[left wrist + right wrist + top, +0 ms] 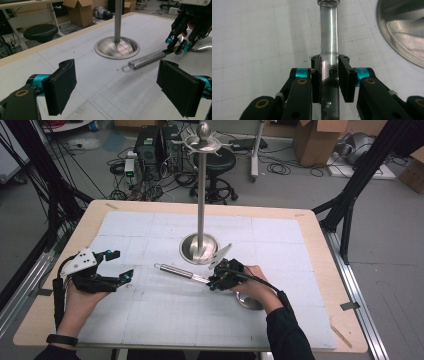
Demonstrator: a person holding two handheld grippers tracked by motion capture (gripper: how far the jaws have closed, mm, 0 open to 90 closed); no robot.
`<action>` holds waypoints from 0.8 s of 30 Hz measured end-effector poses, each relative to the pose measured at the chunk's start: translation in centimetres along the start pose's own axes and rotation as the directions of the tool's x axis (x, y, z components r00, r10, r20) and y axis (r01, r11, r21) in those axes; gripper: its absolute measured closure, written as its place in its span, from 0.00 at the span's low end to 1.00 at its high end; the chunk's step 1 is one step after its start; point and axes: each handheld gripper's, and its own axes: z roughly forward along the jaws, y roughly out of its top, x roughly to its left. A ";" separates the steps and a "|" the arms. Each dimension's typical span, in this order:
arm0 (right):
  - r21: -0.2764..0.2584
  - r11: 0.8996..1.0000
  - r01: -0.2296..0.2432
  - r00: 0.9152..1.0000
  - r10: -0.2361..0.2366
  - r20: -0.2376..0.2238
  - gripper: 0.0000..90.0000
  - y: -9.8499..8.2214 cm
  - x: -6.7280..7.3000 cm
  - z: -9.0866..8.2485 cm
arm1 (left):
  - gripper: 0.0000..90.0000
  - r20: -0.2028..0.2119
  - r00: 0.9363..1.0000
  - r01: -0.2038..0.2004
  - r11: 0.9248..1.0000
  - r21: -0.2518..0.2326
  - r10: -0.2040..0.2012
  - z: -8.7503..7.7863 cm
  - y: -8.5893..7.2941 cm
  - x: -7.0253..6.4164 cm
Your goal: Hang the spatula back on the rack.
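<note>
Utensil (181,271), a steel handle with a wire hanging loop at its far end, lies low over the white mat, at about 7 o'clock from the stand base (199,248) and near bench centre. Right hand-held gripper (216,281) is clenched on the handle's flat shank, pads pressing from both sides; grip sits at the working end, which I judge leaves the loop end free, likely so the loop can go onto a hook of the stand (201,185). Loop points toward 10 o'clock, away from the right hand (252,285). Left hand-held gripper (116,265) is released, jaws wide, nothing between them, hovering well apart at 9 o'clock of the utensil, aimed toward it; probably waiting to steady or take over. A second round steel piece (249,302) lies just beside the right hand, partly hidden; cannot tell what it is. High view gives the whole layout, the stand's hooked top and both forearms on the bench (320,270). Right gripper view gives the contact itself: pads (344,80) tight on the shank (329,62). Left gripper view gives the side-on look: loop (127,67) near the mat, whether touching I cannot tell, and its own open pads (62,86).
</note>
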 end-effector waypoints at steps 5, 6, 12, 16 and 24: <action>-0.048 0.999 -0.004 1.000 0.006 0.027 0.84 -0.6 -0.1 -1.1 | 0.18 -0.001 1.000 -0.001 1.000 0.001 0.001 0.1 0.0 0.0; -0.082 0.997 -0.013 0.999 0.016 0.036 0.84 -0.9 -0.1 -1.8 | 0.18 0.000 1.000 0.000 1.000 0.000 0.000 0.1 0.0 0.0; -0.161 0.987 -0.029 0.998 0.037 0.045 0.84 -1.3 -0.1 -3.5 | 0.18 -0.001 1.000 -0.002 1.000 0.003 0.002 0.1 0.0 0.0; -0.219 0.975 -0.036 0.996 0.052 0.068 0.84 -1.7 0.0 -5.0 | 0.18 -0.003 1.000 0.000 1.000 0.001 0.000 0.0 0.0 0.0; -0.363 0.931 -0.038 0.988 0.089 0.126 0.84 -2.6 0.4 -7.9 | 0.18 -0.004 1.000 0.002 1.000 0.001 -0.002 0.0 -0.1 0.1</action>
